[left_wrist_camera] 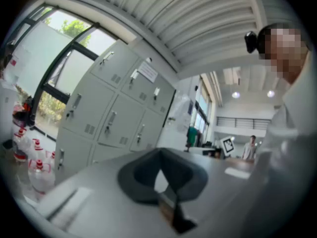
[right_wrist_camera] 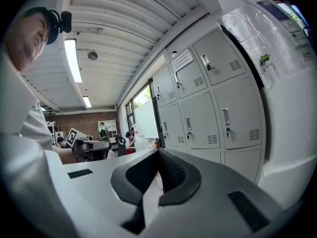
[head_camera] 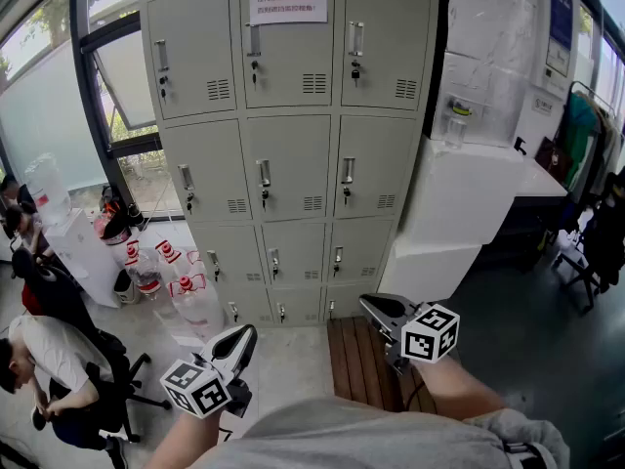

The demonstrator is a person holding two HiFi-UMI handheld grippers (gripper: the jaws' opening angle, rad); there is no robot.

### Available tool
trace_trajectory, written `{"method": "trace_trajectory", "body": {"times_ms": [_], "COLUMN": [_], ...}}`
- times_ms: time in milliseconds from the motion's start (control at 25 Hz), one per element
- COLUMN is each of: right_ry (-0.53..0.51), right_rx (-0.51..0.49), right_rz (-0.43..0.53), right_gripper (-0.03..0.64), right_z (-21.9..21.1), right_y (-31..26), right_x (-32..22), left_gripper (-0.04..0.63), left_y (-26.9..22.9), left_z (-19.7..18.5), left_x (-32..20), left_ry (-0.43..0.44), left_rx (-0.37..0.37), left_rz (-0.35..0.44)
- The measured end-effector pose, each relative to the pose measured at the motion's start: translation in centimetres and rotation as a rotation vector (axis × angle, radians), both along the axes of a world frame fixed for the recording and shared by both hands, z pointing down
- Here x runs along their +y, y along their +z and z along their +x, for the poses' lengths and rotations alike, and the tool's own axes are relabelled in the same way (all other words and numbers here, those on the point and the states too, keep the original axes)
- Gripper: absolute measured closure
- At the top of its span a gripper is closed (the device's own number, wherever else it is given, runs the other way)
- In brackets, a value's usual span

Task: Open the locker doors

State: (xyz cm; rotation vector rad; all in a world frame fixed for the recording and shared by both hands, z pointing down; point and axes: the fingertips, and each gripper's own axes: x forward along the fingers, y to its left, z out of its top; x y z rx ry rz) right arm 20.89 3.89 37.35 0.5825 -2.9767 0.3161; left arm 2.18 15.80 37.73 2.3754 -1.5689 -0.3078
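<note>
Grey metal lockers (head_camera: 293, 145), every door closed, stood well ahead of me, so I judged both tools were waiting: left gripper (head_camera: 237, 340) and right gripper (head_camera: 379, 308) held low and level, fingers pressed together on nothing. Only the head view showed all four rows of doors; the right gripper view added a ceiling strip light (right_wrist_camera: 73, 58).
</note>
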Motion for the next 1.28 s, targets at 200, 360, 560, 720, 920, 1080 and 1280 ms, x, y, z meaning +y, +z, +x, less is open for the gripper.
{"method": "trace_trajectory", "body": {"times_ms": [200,360,560,720,920,1080,1280], "right_ry": [-0.009,-0.019,0.002,0.016,0.005,-0.001,0.035], "right_rx": [0.001,0.0,-0.001,0.003,0.004,-0.005,-0.032], "right_rz": [0.0,0.0,-0.009,-0.016,-0.038,-0.033,0.052], "right_gripper": [0.612,0.612,0.612,0.611,0.611,0.611,0.611], "right_z": [-0.2,-0.1,0.2,-0.3,-3.5,-8.5,-16.3], "right_y": [0.2,0.2,0.2,0.6,2.0,2.5,1.1], "right_x": [-0.1,-0.4,-1.2,-2.3,-4.8,-8.2,-14.7], "left_gripper": [0.591,0.591,0.591,0.591,0.591,0.591,0.591], "left_y": [0.1,0.2,0.4,1.2,2.6,3.7,3.8], "left_z": [0.1,0.4,0.7,0.4,-2.6,-7.7,-15.7], "left_x": [0.0,-0.3,-0.5,-1.0,-3.1,-7.0,-15.2], "left_ry": [-0.007,-0.011,-0.022,-0.021,-0.025,-0.018,0.052], "left_rx": [0.004,0.007,0.008,0.025,0.04,0.054,0.0], "left_rz": [0.0,0.002,0.001,-0.01,-0.03,-0.025,0.024]}}
